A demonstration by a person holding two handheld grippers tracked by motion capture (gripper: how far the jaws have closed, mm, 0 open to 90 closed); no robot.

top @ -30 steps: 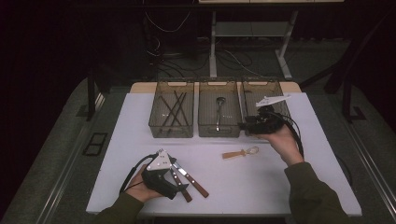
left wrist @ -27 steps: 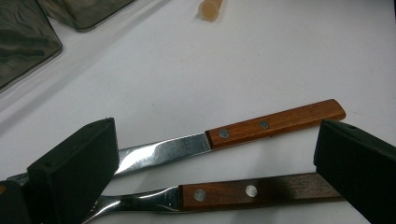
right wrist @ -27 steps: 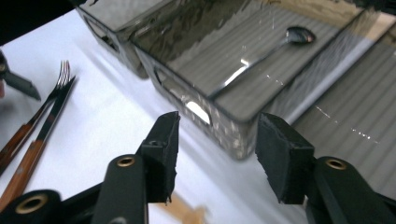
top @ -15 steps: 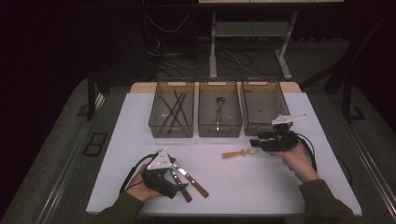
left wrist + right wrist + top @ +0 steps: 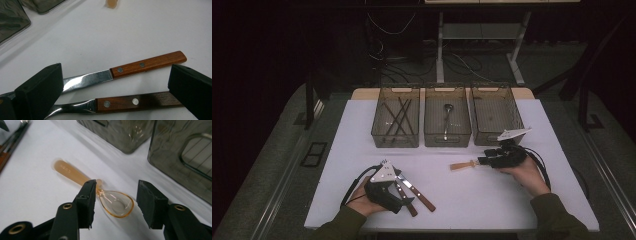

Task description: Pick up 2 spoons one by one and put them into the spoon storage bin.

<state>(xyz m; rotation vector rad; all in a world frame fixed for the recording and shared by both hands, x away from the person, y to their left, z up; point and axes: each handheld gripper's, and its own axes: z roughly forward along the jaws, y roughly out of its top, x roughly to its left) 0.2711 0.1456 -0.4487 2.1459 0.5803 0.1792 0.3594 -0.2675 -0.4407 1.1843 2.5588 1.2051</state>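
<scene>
R gripper (image 5: 115, 205) has come down from the right bin (image 5: 495, 116) to the spoon (image 5: 110, 201); jaws just narrowed, straddling bowl, no grip yet. L gripper (image 5: 112, 100) open over knives (image 5: 140, 67).

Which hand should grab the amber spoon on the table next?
Right, most likely. The right gripper already has the amber spoon's bowl between its open jaws, while the left gripper sits over the two wooden-handled knives.
</scene>
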